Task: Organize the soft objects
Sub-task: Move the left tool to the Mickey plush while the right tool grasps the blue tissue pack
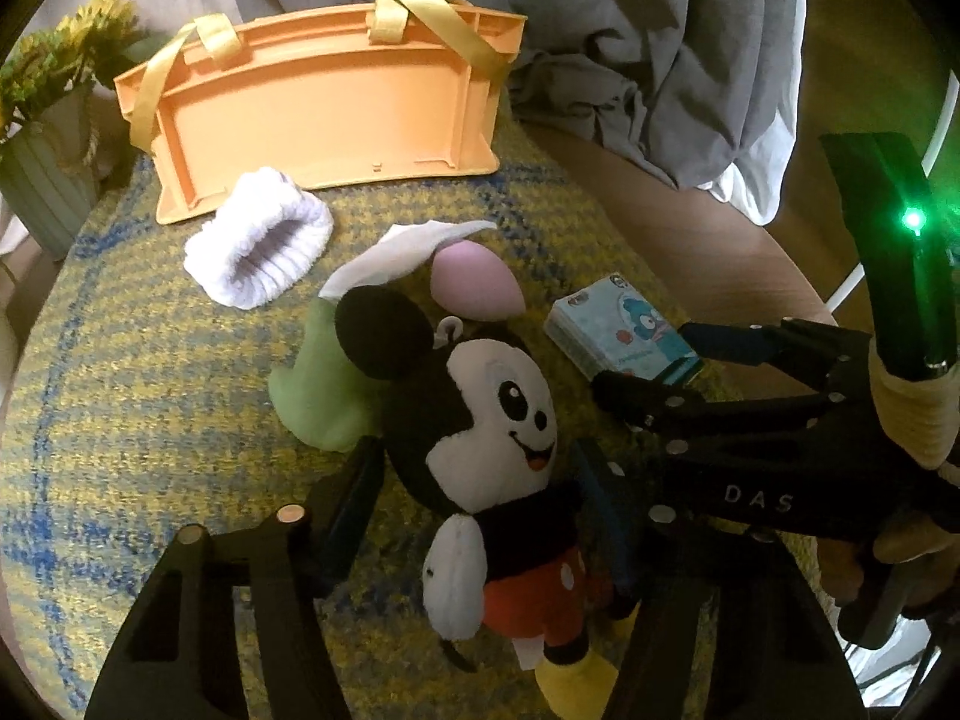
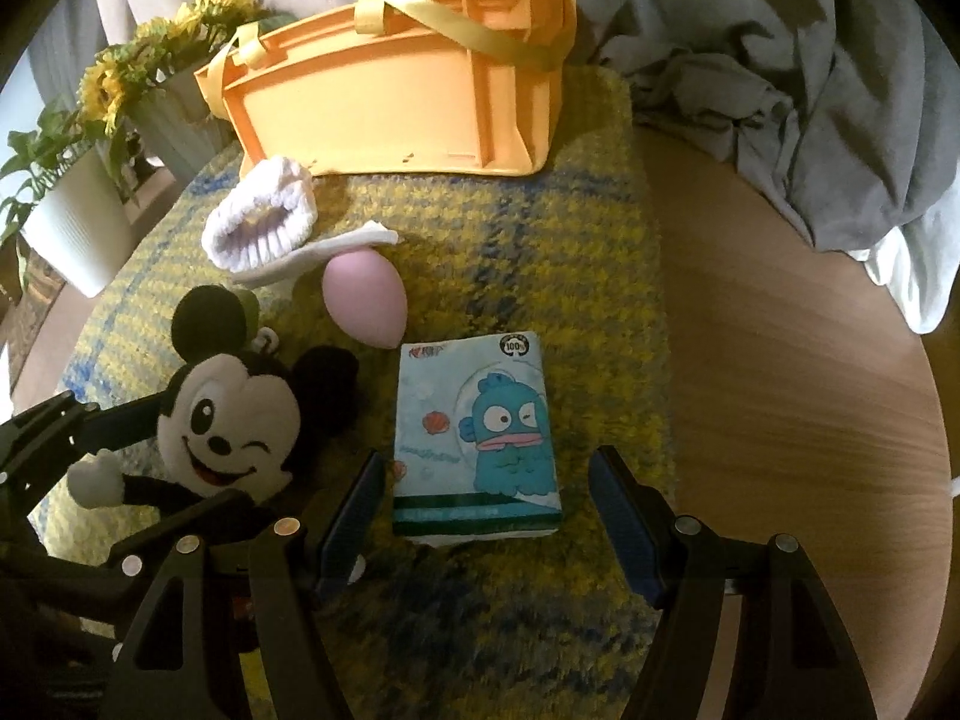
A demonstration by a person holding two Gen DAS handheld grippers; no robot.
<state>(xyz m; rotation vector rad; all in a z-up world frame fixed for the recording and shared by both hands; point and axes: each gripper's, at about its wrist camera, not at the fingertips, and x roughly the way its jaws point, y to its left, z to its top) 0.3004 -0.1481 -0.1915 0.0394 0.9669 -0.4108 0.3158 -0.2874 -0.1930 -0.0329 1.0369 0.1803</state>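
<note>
A Mickey Mouse plush (image 1: 486, 438) lies on a yellow-blue woven mat (image 1: 150, 360). My left gripper (image 1: 480, 498) is open, its fingers on either side of the plush's body. A tissue pack (image 2: 480, 438) with a blue cartoon fish lies between the open fingers of my right gripper (image 2: 486, 498). A pink egg-shaped sponge (image 2: 363, 300), a white fluffy band (image 2: 258, 234), a white tissue sheet (image 2: 324, 252) and a green soft thing (image 1: 321, 384) lie near. An orange basket (image 1: 324, 102) with yellow handles lies tipped on its side at the back. The plush (image 2: 222, 432) shows left in the right wrist view.
Potted sunflowers (image 2: 150, 60) stand at the back left by the mat's edge. A grey blanket (image 2: 810, 90) is heaped at the back right. Bare wooden table (image 2: 780, 390) lies to the right of the mat. The right gripper's body (image 1: 780, 450) crosses the left wrist view.
</note>
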